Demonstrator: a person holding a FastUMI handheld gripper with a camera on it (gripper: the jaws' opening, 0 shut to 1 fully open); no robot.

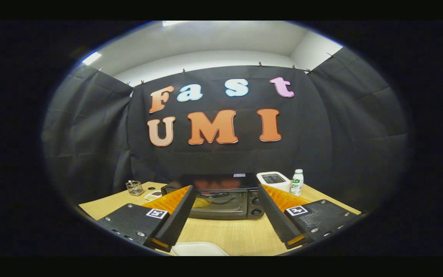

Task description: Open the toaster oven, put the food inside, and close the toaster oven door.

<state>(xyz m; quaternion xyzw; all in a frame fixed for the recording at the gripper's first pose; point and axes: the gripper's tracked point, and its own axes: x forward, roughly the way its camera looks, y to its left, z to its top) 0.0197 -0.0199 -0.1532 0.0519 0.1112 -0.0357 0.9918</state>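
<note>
A black toaster oven (217, 196) stands on the wooden table (229, 232), straight beyond my fingers, with its glass door shut and knobs on its right side. Something yellowish shows dimly through the glass. My gripper (227, 192) is held back from the oven, well above the table, its two fingers wide apart and nothing between them. A white plate (198, 249) lies on the table just below the fingers; only its far rim shows, and I cannot tell what is on it.
A small clear glass container (134, 187) sits at the table's back left, with a small dish (152, 195) beside the oven's left side. A white box-like device (274, 179) and a small white bottle (297, 182) stand behind the oven's right.
</note>
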